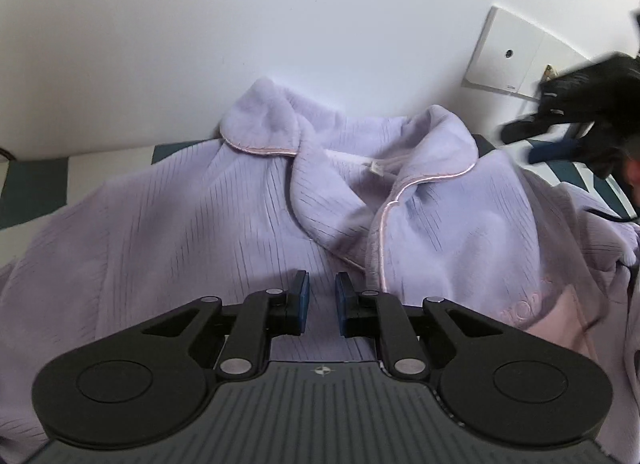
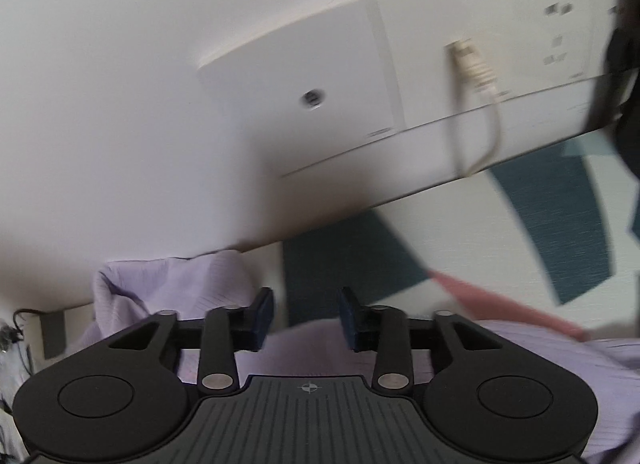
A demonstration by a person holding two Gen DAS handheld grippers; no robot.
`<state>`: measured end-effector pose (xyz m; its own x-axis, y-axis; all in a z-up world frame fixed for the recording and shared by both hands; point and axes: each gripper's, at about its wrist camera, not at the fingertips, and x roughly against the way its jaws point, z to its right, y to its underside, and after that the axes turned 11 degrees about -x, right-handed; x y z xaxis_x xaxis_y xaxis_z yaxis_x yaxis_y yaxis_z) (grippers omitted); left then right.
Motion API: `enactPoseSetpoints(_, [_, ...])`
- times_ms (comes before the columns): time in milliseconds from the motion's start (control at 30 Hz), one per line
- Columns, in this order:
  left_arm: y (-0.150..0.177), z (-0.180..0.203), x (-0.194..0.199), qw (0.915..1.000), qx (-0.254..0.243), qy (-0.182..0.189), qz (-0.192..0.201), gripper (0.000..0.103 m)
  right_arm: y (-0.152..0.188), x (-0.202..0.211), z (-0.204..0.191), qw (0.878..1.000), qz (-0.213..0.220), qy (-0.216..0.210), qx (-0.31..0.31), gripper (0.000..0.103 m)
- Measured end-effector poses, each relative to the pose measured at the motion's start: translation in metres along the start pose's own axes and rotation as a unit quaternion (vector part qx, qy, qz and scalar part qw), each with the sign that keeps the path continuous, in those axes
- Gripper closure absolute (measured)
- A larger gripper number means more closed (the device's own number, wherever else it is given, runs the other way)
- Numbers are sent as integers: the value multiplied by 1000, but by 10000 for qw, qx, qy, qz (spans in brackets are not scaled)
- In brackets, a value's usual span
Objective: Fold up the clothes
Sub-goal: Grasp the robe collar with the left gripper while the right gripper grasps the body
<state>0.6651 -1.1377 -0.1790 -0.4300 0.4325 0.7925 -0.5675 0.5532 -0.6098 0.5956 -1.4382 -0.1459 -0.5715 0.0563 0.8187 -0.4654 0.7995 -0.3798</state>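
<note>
A lilac pyjama top [image 1: 208, 224] is spread, front up, over a cloth [image 1: 36, 184] patterned in teal and white, with its collar [image 1: 264, 124] toward a white wall [image 1: 280, 16]. The collar is edged with pale pink piping, and a small white label [image 1: 376, 166] is seen inside the neck. The fabric is ribbed and lies in soft wrinkles, and a pink patch with raised lettering is seen on the chest at the right of the left wrist view.

The left gripper [image 1: 322, 300] is held low over the middle of the top, just below the neck opening. Its 2 blue pads [image 1: 304, 296] are parted by a narrow gap through which the fabric is seen, and nothing is pinched between them.

The right gripper [image 2: 306, 318] is seen over the edge of the top [image 2: 168, 284], with its jaws spread wider and nothing between them; patterned cloth [image 2: 344, 260] shows through the gap. In the left wrist view the same gripper [image 1: 556, 144] appears blurred at the far right, above the garment's shoulder. A pink hem [image 2: 500, 308] is seen just right of the fingers.

A white wall plate [image 2: 304, 80] is fixed to the wall behind, and a cream plug [image 2: 472, 64] with its cable is inserted beside it. The right wrist view is blurred.
</note>
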Motion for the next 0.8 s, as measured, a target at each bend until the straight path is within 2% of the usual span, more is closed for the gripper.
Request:
enactPoseSetpoints(33, [-1, 0, -1, 10000, -19, -10, 10, 88, 0, 6, 5, 9998, 137, 130, 27, 51])
enactPoseSetpoints(67, [-2, 0, -3, 10000, -56, -34, 16, 88, 2, 12, 14, 9986, 351, 387, -56, 32])
enactPoseSetpoints(100, [-4, 2, -4, 9999, -135, -92, 9, 88, 3, 18, 22, 9962, 565, 644, -139, 23])
enactPoseSetpoints(167, [-6, 5, -6, 9996, -223, -165, -6, 88, 15, 14, 34, 9941, 601, 842, -317, 25])
enactPoseSetpoints(267, [-13, 3, -9, 9996, -225, -156, -109, 88, 34, 15, 47, 9968, 155, 696, -351, 43])
enactPoseSetpoints(367, [-31, -6, 2, 9997, -181, 138, -110, 88, 51, 27, 52, 9979, 169, 621, -41, 60])
enactPoseSetpoints(400, [-39, -9, 8, 9995, -165, 271, -53, 88, 48, 30, 55, 9977, 255, 606, -170, 60])
enactPoseSetpoints(467, [-62, -15, 22, 9977, -111, 635, 219, 88, 41, 36, 62, 9965, 427, 576, -429, 60])
enactPoseSetpoints(500, [-77, -15, 22, 9963, -54, 810, 281, 88, 38, 39, 65, 9955, 513, 560, -559, 56])
enactPoseSetpoints(533, [-90, -13, 15, 9950, -4, 968, 227, 88, 34, 42, 69, 9943, 598, 544, -688, 53])
enactPoseSetpoints(600, [-116, -6, -1, 9921, 73, 1246, 90, 88, 32, 43, 75, 9913, 701, 533, -977, 39])
enactPoseSetpoints(667, [-130, 10, -30, 9915, -9, 1281, -244, 85, 32, 39, 80, 9890, 693, 518, -1197, 31])
enactPoseSetpoints(733, [-138, 23, -52, 9898, -85, 1324, -526, 81, 34, 35, 77, 9894, 721, 658, -1073, 30])
enactPoseSetpoints(767, [-140, 28, -62, 9886, -120, 1368, -614, 73, 35, 31, 75, 9895, 726, 752, -1002, 30])
enactPoseSetpoints(800, [-141, 34, -68, 9879, -157, 1397, -662, 58, 35, 29, 74, 9897, 684, 773, -990, 31])
